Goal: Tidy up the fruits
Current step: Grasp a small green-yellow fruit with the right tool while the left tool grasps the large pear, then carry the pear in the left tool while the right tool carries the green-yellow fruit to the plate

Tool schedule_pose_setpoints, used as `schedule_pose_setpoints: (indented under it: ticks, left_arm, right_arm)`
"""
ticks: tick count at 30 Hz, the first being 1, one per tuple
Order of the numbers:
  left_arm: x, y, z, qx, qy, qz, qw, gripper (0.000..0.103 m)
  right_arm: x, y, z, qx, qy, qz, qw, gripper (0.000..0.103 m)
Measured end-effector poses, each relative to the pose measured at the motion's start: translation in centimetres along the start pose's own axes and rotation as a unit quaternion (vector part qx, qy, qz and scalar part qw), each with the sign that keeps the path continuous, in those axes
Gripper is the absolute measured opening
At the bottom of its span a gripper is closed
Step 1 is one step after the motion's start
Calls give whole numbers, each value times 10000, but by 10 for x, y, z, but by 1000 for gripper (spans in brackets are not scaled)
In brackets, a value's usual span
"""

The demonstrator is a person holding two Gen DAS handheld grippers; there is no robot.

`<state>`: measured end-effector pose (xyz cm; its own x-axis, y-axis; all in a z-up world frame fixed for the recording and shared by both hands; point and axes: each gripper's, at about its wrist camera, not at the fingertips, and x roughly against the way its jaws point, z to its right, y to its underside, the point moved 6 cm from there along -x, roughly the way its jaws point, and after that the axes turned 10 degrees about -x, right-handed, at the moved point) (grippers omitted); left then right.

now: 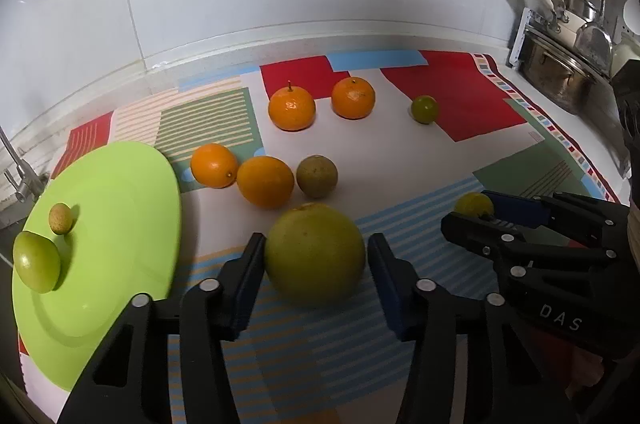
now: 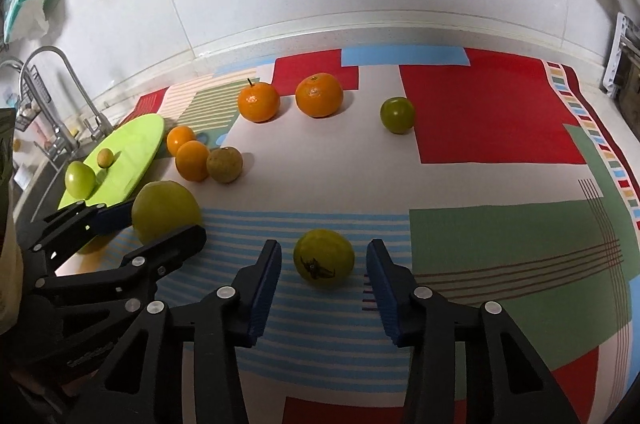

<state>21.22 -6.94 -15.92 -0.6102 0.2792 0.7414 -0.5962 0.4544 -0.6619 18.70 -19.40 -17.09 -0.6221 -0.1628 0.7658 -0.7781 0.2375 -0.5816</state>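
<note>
Left claw (image 1: 316, 256) brackets the big green fruit (image 1: 315, 254) at lower centre, left pad touching, right just clear; right claw (image 2: 324, 262) straddles the small green tomato (image 2: 324, 259), both pads clear, plate (image 1: 120, 208) at left

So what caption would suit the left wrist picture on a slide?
Left gripper straddles a large yellow-green round fruit on the patterned cloth, beside a lime-green plate.
</note>
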Motion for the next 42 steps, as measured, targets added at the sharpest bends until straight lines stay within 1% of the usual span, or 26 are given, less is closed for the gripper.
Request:
schedule_pose_setpoints:
  ticks: [3,4,5,9,19,27,36,42]
  left_arm:
    - [0,0,-1,15,34,11,10000,48]
    - [0,0,-1,3,30,13,10000,48]
    - [0,0,0,-5,28,14,10000,48]
    - [4,0,0,9,67,47,10000,48]
    - [29,-1,-3,38,-16,243,9997,48]
    - [63,3,-8,178,-127,442,9988,48]
    - [103,16,-16,294,-264,613,9973,48]
    - [127,24,-26,342,-399,713,9961,48]
  right_arm:
    - [-2,-1,-1,65,37,18,10000,36]
    - [-2,-1,-2,93,57,21,9999,33]
    - [-3,-1,-2,98,29,17,9999,31]
    - [-1,-1,-4,108,-34,9,9999,31]
    - [21,-5,-17,212,-178,219,9994,31]
    - [49,-3,-36,358,-300,430,9980,31]
    - [84,8,-62,499,-392,641,9959,31]
    - [99,14,-80,571,-499,730,9944,31]
